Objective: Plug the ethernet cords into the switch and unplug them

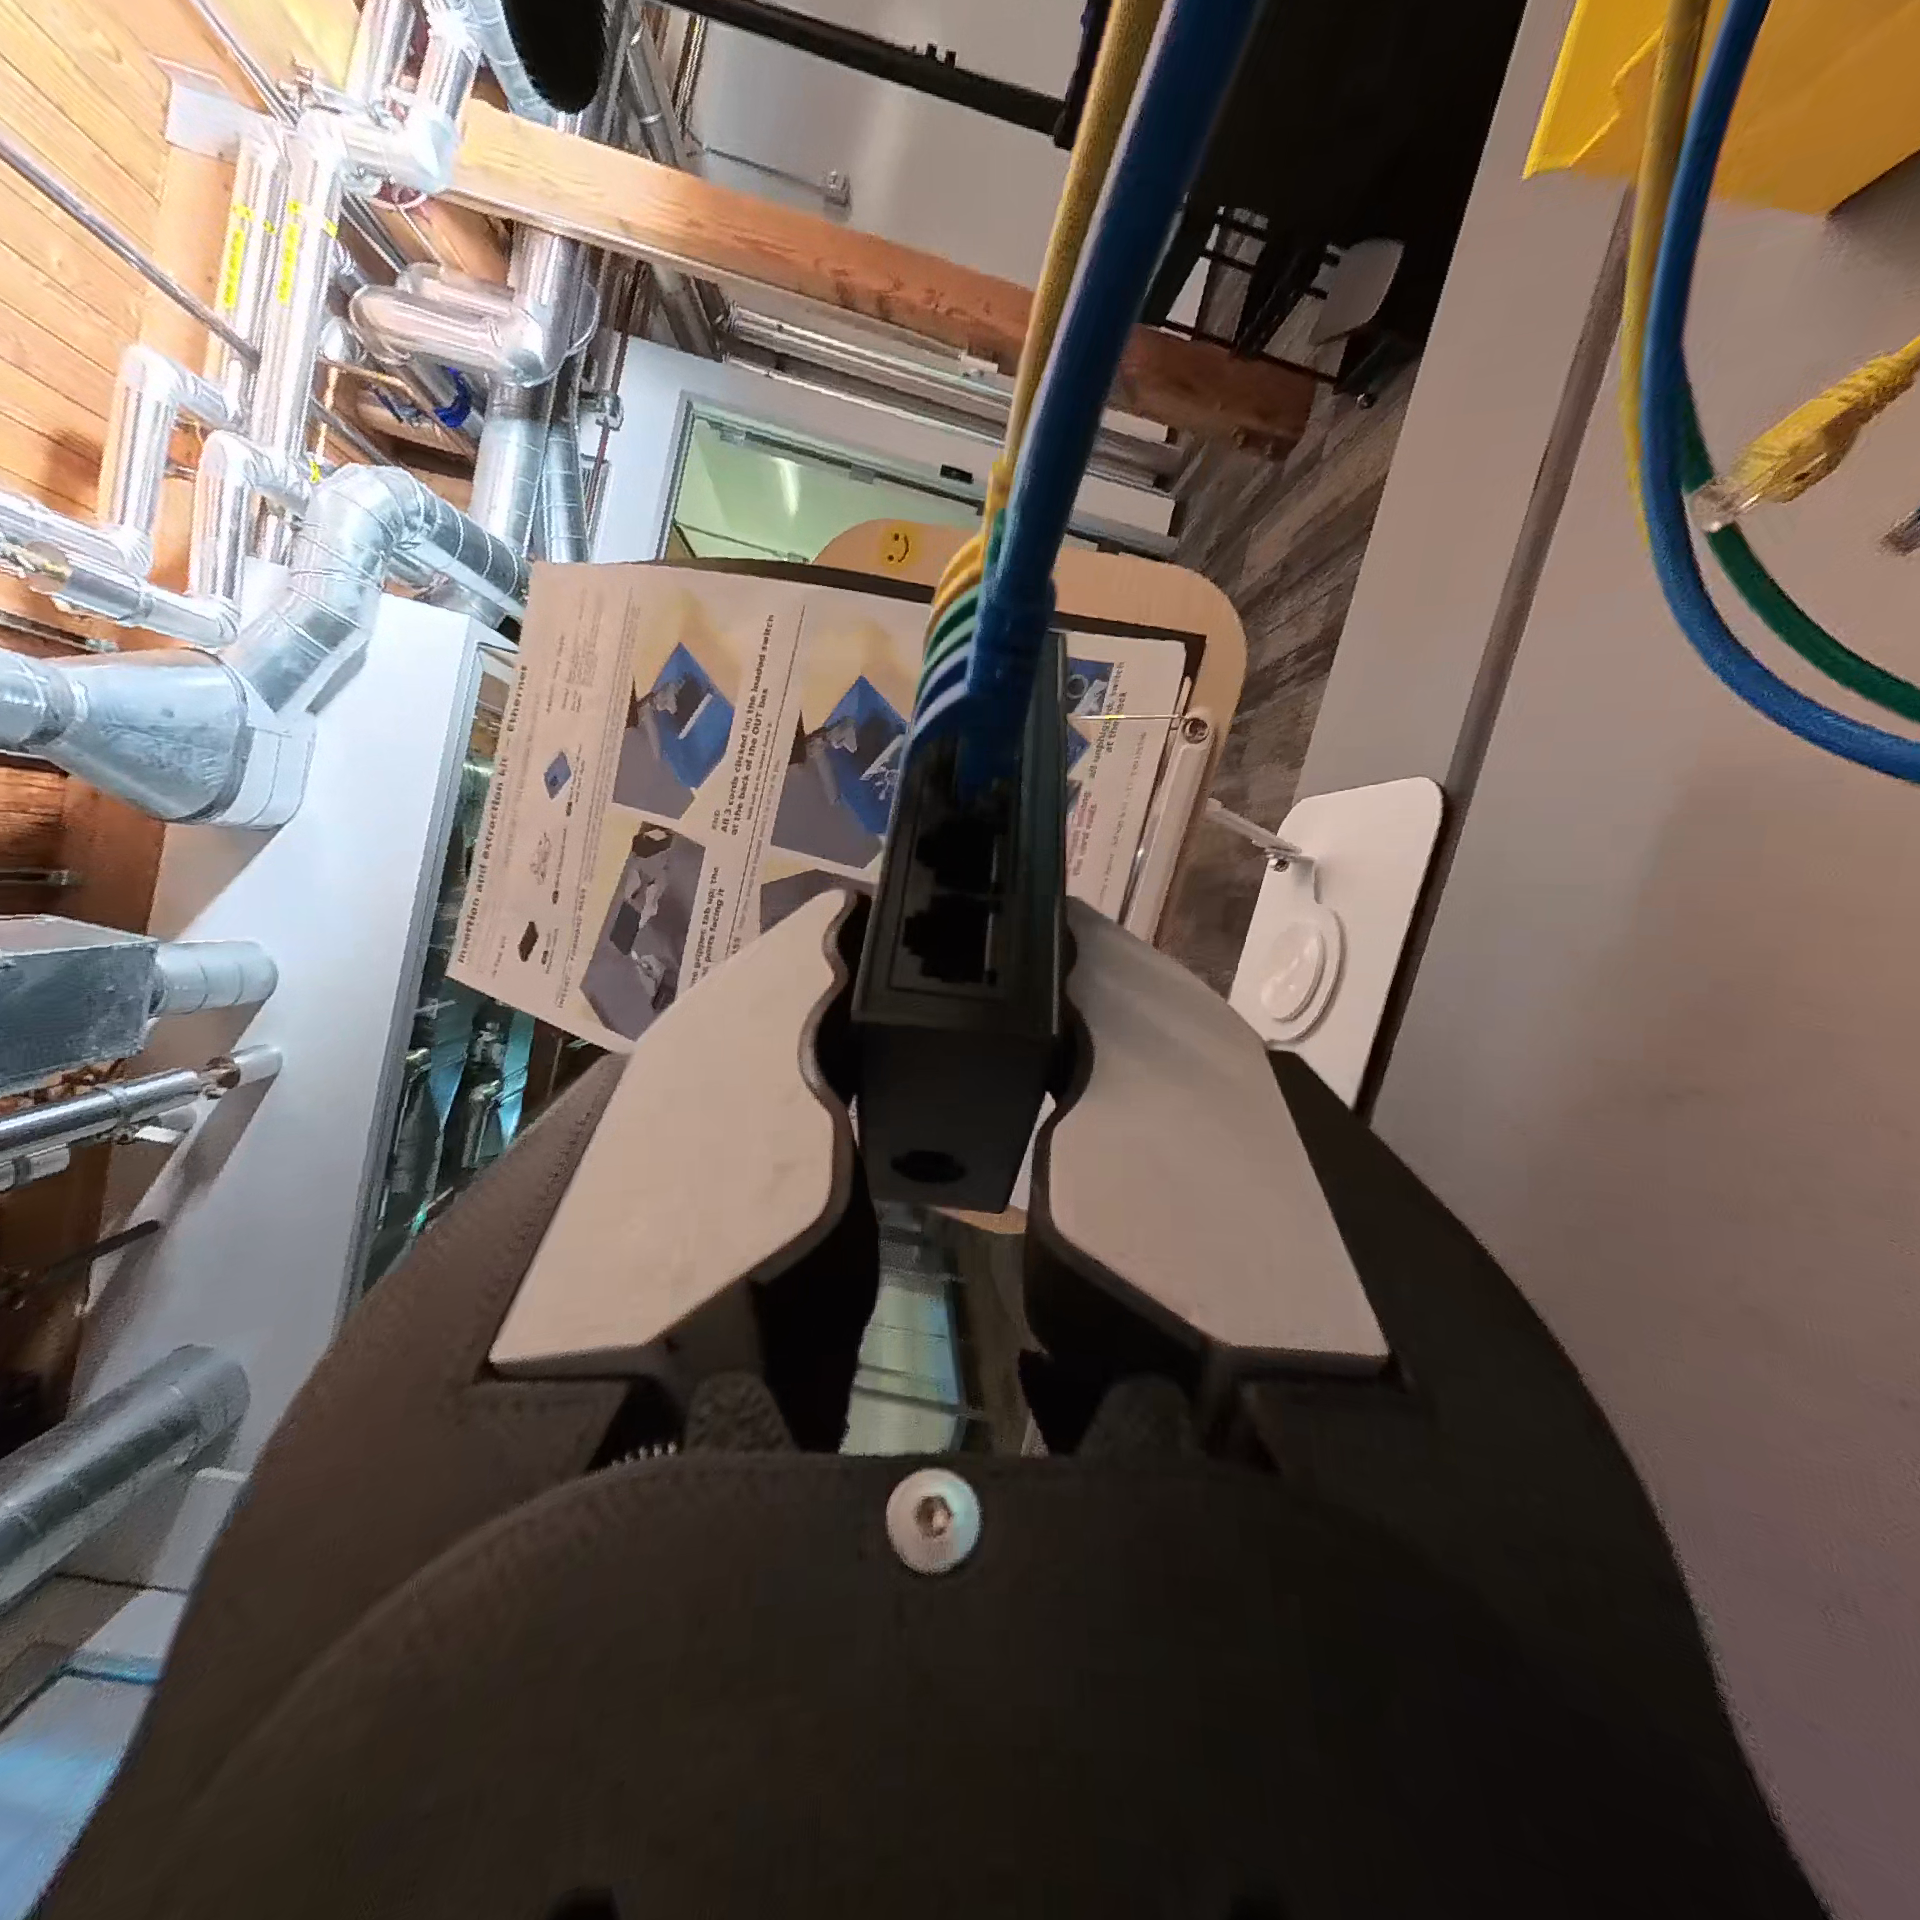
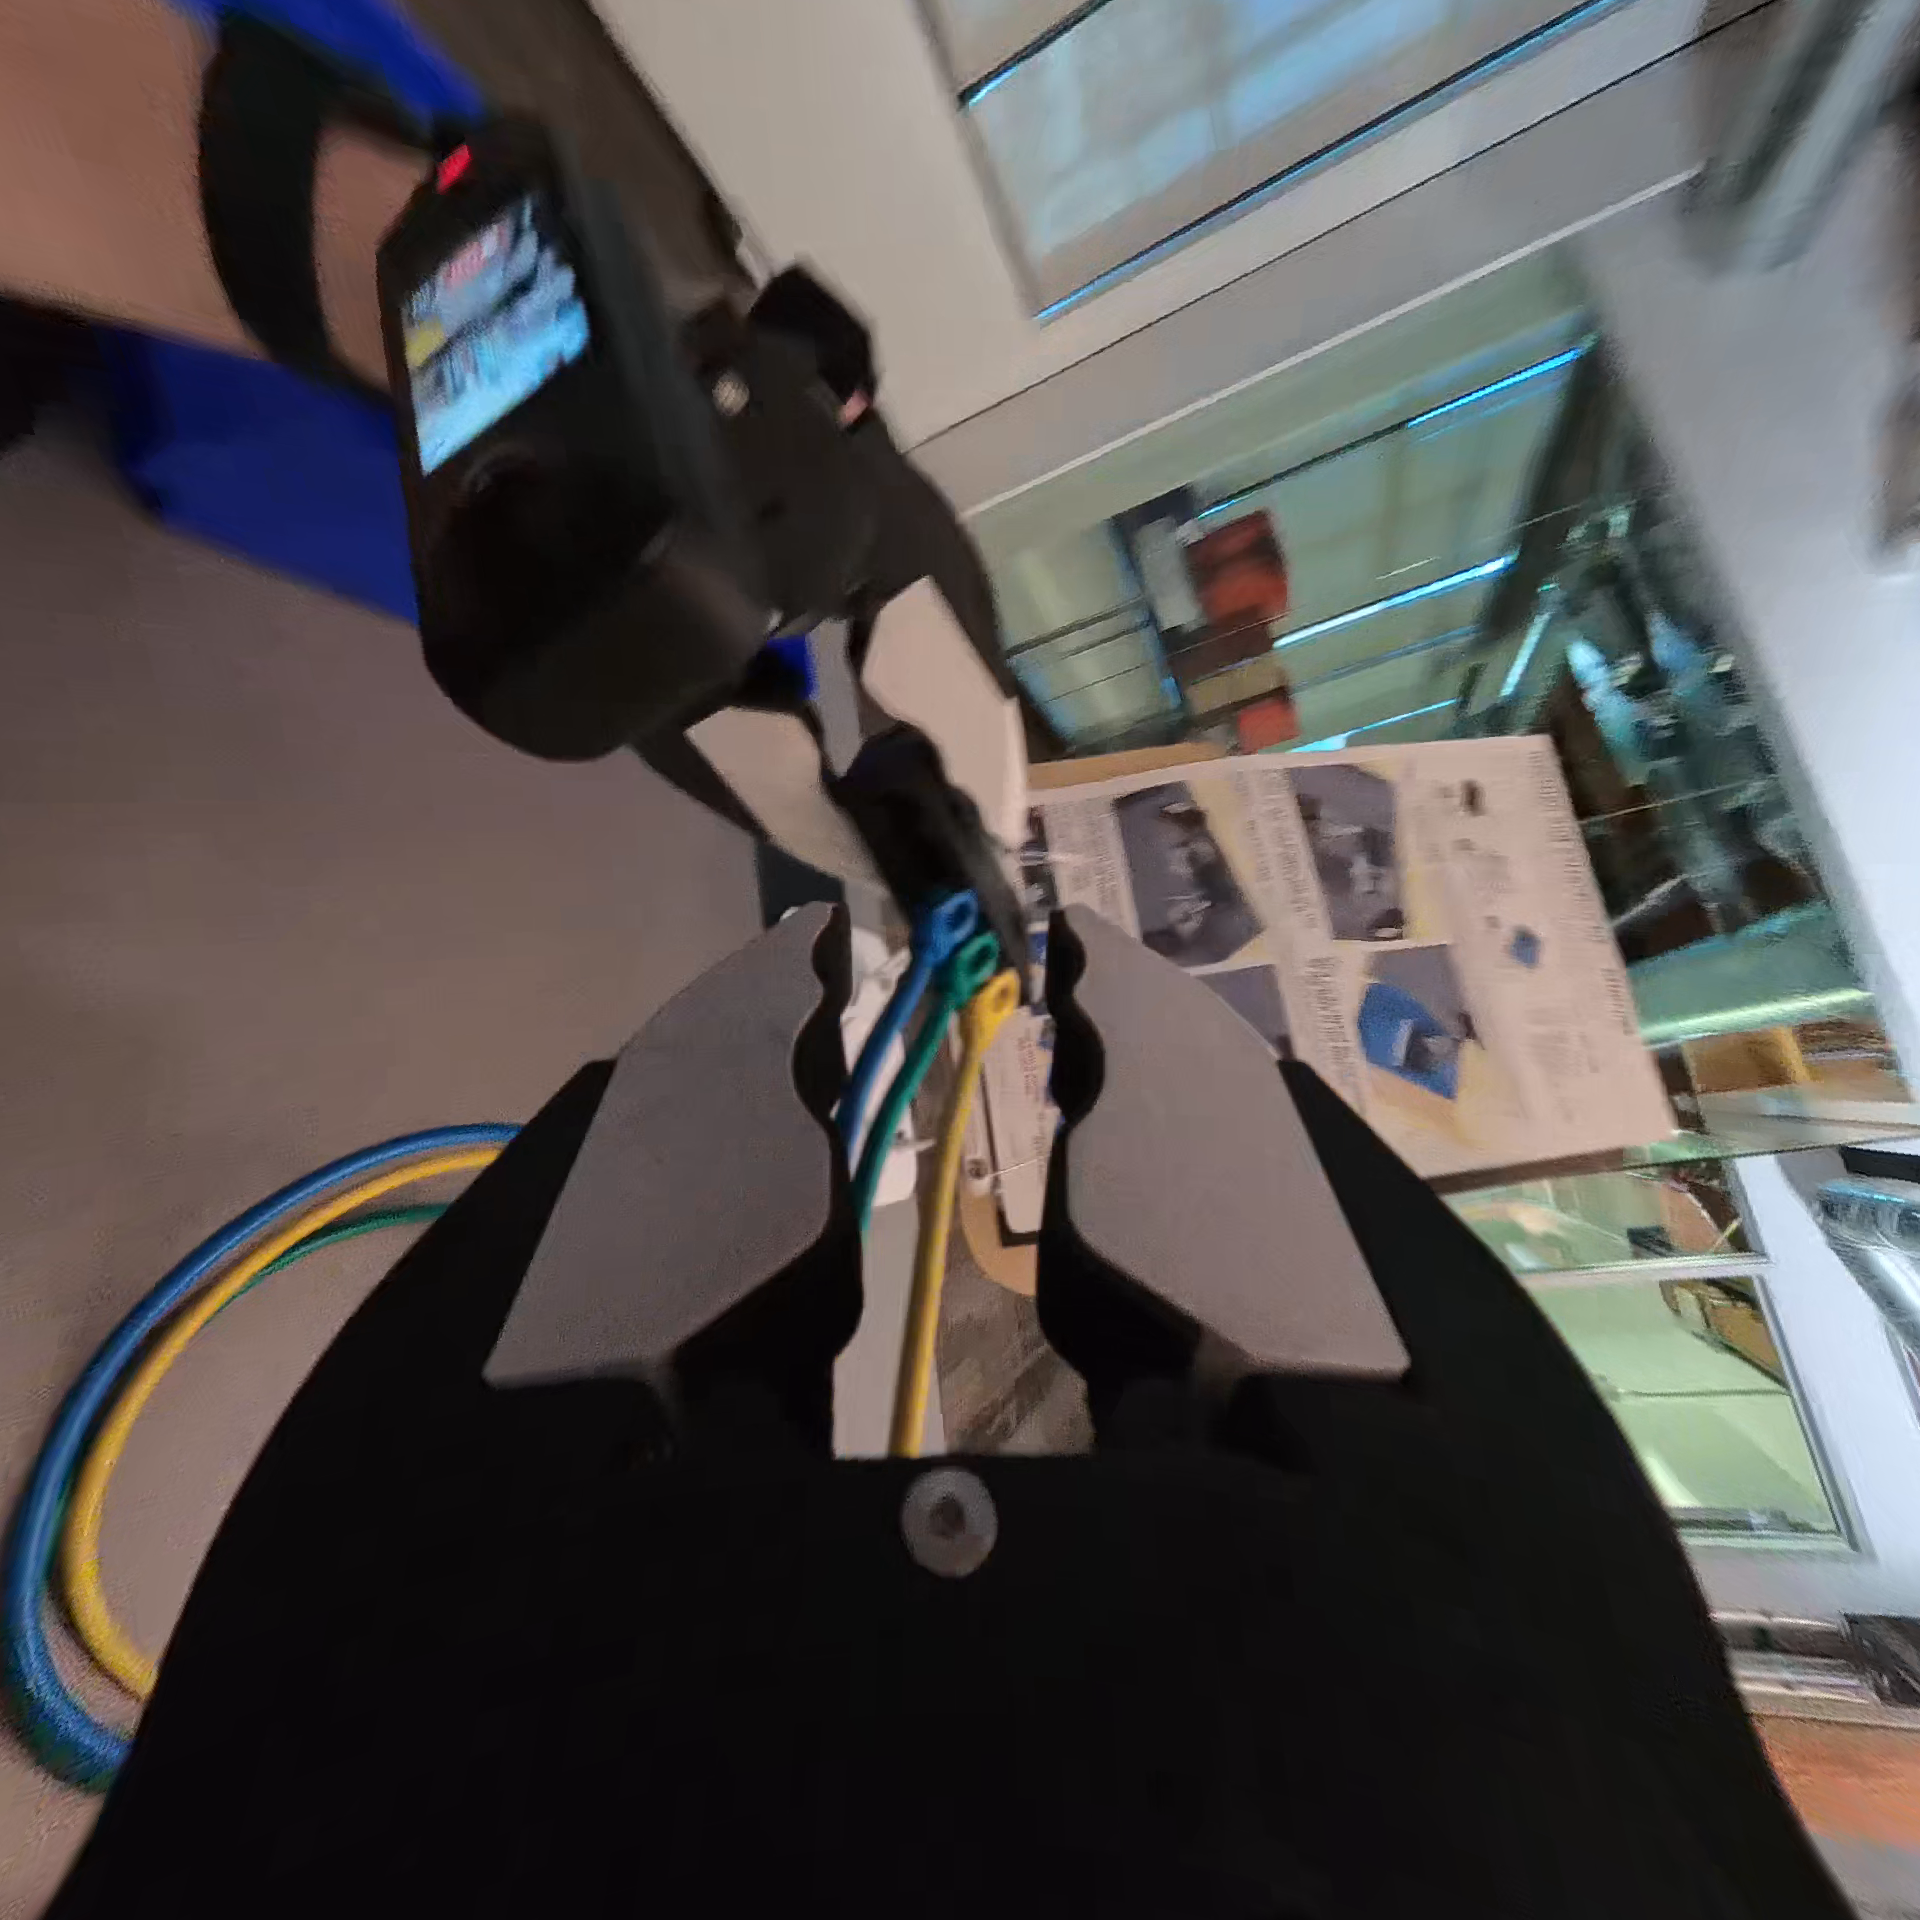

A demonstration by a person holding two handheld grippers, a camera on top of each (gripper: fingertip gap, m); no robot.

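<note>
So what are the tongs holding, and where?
The left tongs pinch the black switch by its two sides, at the empty-port end. The right tongs hold nothing.

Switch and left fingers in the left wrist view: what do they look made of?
Switch: looks like black moulded plastic, semi-matte, with soft highlights on its edges and crisp square port openings. Left fingers: flat grey plates, matte and faintly scuffed, with wavy cut inner edges; possibly metal or hard plastic, the look leaves it open. They are set in a black textured body, likely printed plastic.
</note>
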